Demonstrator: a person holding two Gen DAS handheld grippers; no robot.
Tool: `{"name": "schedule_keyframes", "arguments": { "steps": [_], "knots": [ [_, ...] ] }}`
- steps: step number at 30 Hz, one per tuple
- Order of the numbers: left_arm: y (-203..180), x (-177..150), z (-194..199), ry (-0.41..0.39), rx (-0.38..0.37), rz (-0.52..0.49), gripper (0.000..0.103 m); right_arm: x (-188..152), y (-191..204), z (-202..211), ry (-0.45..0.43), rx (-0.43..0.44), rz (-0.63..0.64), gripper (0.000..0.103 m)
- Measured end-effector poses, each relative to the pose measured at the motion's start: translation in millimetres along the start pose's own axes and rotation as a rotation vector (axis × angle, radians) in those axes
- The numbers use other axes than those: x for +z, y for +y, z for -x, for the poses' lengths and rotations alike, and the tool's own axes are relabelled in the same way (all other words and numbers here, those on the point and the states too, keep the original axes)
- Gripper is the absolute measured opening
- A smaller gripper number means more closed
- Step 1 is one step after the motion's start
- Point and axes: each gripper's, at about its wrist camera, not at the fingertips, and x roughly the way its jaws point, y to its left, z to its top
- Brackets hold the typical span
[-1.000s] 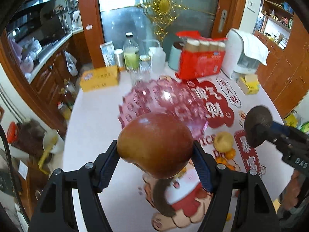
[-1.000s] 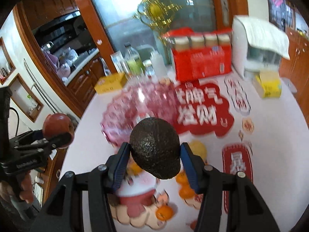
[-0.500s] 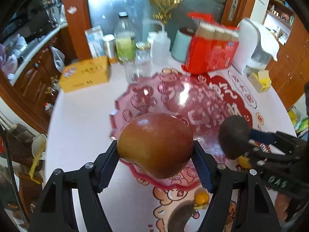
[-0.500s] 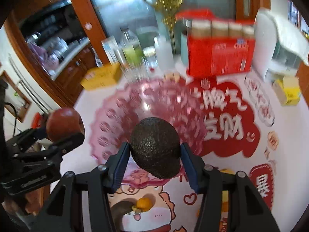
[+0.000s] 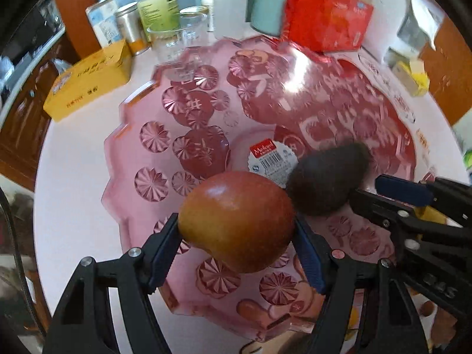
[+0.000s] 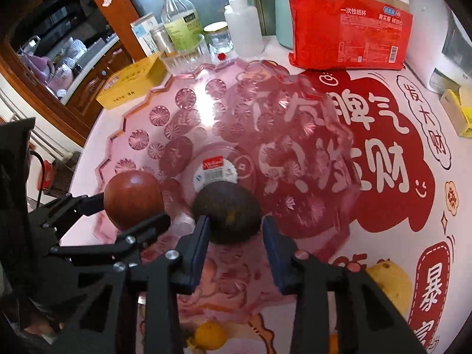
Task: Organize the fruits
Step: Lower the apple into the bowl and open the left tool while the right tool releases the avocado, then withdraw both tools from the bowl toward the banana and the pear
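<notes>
A pink cut-glass bowl (image 5: 126, 135) (image 6: 124, 135) sits on the white table. My left gripper (image 5: 236, 236) (image 6: 132, 206) is shut on a red-brown apple (image 5: 236, 221) (image 6: 134, 197), held low over the bowl's near left side. A dark avocado (image 6: 227, 212) (image 5: 327, 180) lies just beyond the tips of my right gripper (image 6: 234, 230) (image 5: 368, 194), over the bowl's bottom beside a barcode sticker (image 6: 215, 171). It looks blurred in the left wrist view. The right jaws are closing, the avocado is ahead of them, and the pads do not press on it.
Behind the bowl stand a yellow box (image 5: 91, 79), bottles and jars (image 6: 183, 26), a red pack of paper cups (image 6: 348, 29) and a white appliance (image 6: 442, 47). A yellow fruit (image 6: 386, 280) and a small orange (image 6: 209, 334) lie on the printed mat near me.
Both grippers came down and forward over the pink bowl. The avocado left the right gripper's pads and now sits ahead of its tips. The apple stays clamped in the left gripper.
</notes>
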Motion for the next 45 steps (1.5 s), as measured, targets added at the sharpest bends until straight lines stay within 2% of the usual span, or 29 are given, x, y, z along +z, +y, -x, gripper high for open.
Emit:
{"name": "schedule_keyframes", "arguments": {
  "steps": [1, 5, 11, 15, 20, 23, 26, 31, 45],
  "knots": [
    [-1.3, -1.0, 0.9, -0.002, 0.0, -0.004, 0.072, -2.2, -2.1, -4.7, 0.015, -0.011, 0.003, 0.034],
    [-0.6, -4.7, 2.7, 0.025, -0.021, 0.017, 0.075, -10.9, -3.0, 2.3, 0.0, 0.014, 0.034, 0.033],
    [-3.2, -5.8, 11.6, 0.011, 0.045, -0.005, 0.081, -18.0, 2.9, 10.5, -0.009, -0.002, 0.075, 0.033],
    [3.3, -7.7, 21.7, 0.001, 0.023, 0.041, 0.083, -17.0, 0.8, 15.3, -0.018, 0.031, 0.05, 0.033],
    [15.2, -7.7, 37.5, -0.035, -0.026, 0.127, 0.092, -13.7, 0.8, 27.1, -0.054, 0.056, 0.043, 0.035],
    [21.9, -9.5, 49.8, -0.082, -0.063, 0.183, 0.093, -13.3, 0.7, 32.5, -0.065, 0.057, 0.04, 0.039],
    [25.5, -11.0, 62.9, -0.131, -0.057, 0.215, 0.095, -14.7, 1.1, 37.3, -0.076, 0.067, 0.036, 0.043],
    [23.5, -11.8, 81.2, -0.172, -0.021, 0.201, 0.095, -18.9, 6.2, 46.9, -0.089, 0.087, 0.041, 0.044],
    [4.4, -35.0, 142.3, -0.219, -0.01, 0.167, 0.095, -39.0, 16.7, 90.0, -0.145, 0.101, 0.067, 0.046]
  ]
}}
